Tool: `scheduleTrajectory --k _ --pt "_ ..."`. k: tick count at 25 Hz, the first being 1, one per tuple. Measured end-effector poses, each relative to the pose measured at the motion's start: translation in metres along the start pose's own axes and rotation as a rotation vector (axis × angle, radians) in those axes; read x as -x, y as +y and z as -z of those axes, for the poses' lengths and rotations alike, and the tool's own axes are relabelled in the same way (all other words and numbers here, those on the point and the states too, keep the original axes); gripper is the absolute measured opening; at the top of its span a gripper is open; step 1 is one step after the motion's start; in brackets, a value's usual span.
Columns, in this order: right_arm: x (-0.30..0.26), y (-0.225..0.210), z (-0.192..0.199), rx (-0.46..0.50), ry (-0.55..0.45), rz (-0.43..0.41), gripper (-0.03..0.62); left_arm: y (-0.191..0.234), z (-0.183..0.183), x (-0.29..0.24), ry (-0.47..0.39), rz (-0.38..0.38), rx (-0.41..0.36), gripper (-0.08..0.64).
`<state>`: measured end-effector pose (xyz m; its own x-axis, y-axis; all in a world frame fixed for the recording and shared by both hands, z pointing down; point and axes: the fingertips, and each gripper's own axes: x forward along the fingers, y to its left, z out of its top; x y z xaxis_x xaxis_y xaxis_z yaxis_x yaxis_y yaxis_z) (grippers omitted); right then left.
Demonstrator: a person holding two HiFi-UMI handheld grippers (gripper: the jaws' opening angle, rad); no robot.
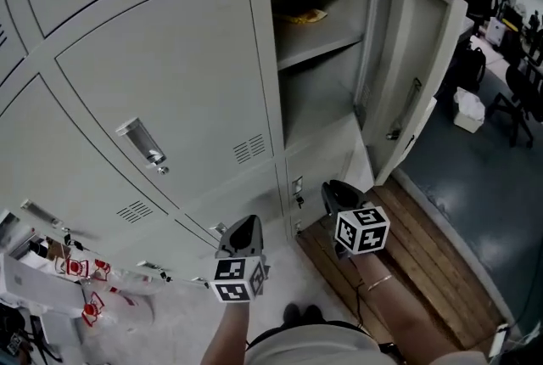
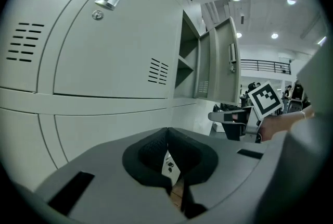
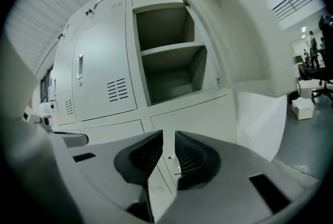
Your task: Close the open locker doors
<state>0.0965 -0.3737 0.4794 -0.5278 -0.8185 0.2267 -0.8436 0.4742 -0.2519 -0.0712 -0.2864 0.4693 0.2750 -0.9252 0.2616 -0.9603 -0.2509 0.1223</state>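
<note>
Scene: a bank of grey steel lockers, seen from above in the head view.

- The open locker door (image 1: 413, 70) is in the upper row, at the right end of the bank. It is swung well out to the right on its hinge, and its inner face and latch bar are visible.
- The compartment (image 1: 316, 92) behind it is exposed. A shelf (image 1: 321, 43) divides it, and a yellowish item (image 1: 304, 16) lies on the shelf; its kind cannot be told.
- The closed locker door (image 1: 182, 75) just left of the compartment is flush, with a chrome handle (image 1: 142, 143) and vent slots (image 1: 249, 148). The lower-row doors below also look shut.

Left hand-held gripper (image 1: 246, 222): it hangs low in front of the closed lower lockers, well apart from the open door. Its own view shows the pad tips meeting, so it is clenched with nothing held.

Right hand-held gripper (image 1: 333, 188): it is low, below the open compartment and just beside the lower-row door, and touches nothing. Its own view shows a narrow gap between the jaws. It is released, and only the locker front is visible through the gap.

Surroundings: a wooden pallet (image 1: 416, 257) lies on the floor under the right arm. The dark floor (image 1: 488, 189) lies beyond it, with a white box (image 1: 468, 109) standing on it near the open door's outer edge.
</note>
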Motion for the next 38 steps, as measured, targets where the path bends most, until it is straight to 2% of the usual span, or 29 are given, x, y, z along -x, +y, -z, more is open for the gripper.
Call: scheduleTrajectory --k 4,9,15,21,28,38 --pt "0.051 -0.033 0.006 -0.041 -0.02 0.084 0.069 -0.035 0.002 -0.01 0.009 0.079 -0.025 0.02" --pt "0.106 -0.063 0.009 -0.027 -0.036 0.17 0.069 -0.084 0.008 -0.018 0.029 0.185 -0.057 0.02" --pt "0.15 -0.08 -0.022 -0.015 -0.13 0.233 0.069 -0.128 0.009 -0.019 0.036 0.278 -0.087 0.02" --pt "0.164 -0.074 -0.072 0.024 -0.228 0.201 0.072 -0.153 0.004 -0.015 0.034 0.324 -0.109 0.02" --pt "0.162 -0.057 -0.123 0.082 -0.307 0.127 0.106 -0.156 -0.004 -0.009 0.021 0.319 -0.107 0.02" --pt "0.142 -0.051 -0.142 0.118 -0.319 0.092 0.114 -0.143 -0.013 -0.01 0.004 0.287 -0.102 0.02"
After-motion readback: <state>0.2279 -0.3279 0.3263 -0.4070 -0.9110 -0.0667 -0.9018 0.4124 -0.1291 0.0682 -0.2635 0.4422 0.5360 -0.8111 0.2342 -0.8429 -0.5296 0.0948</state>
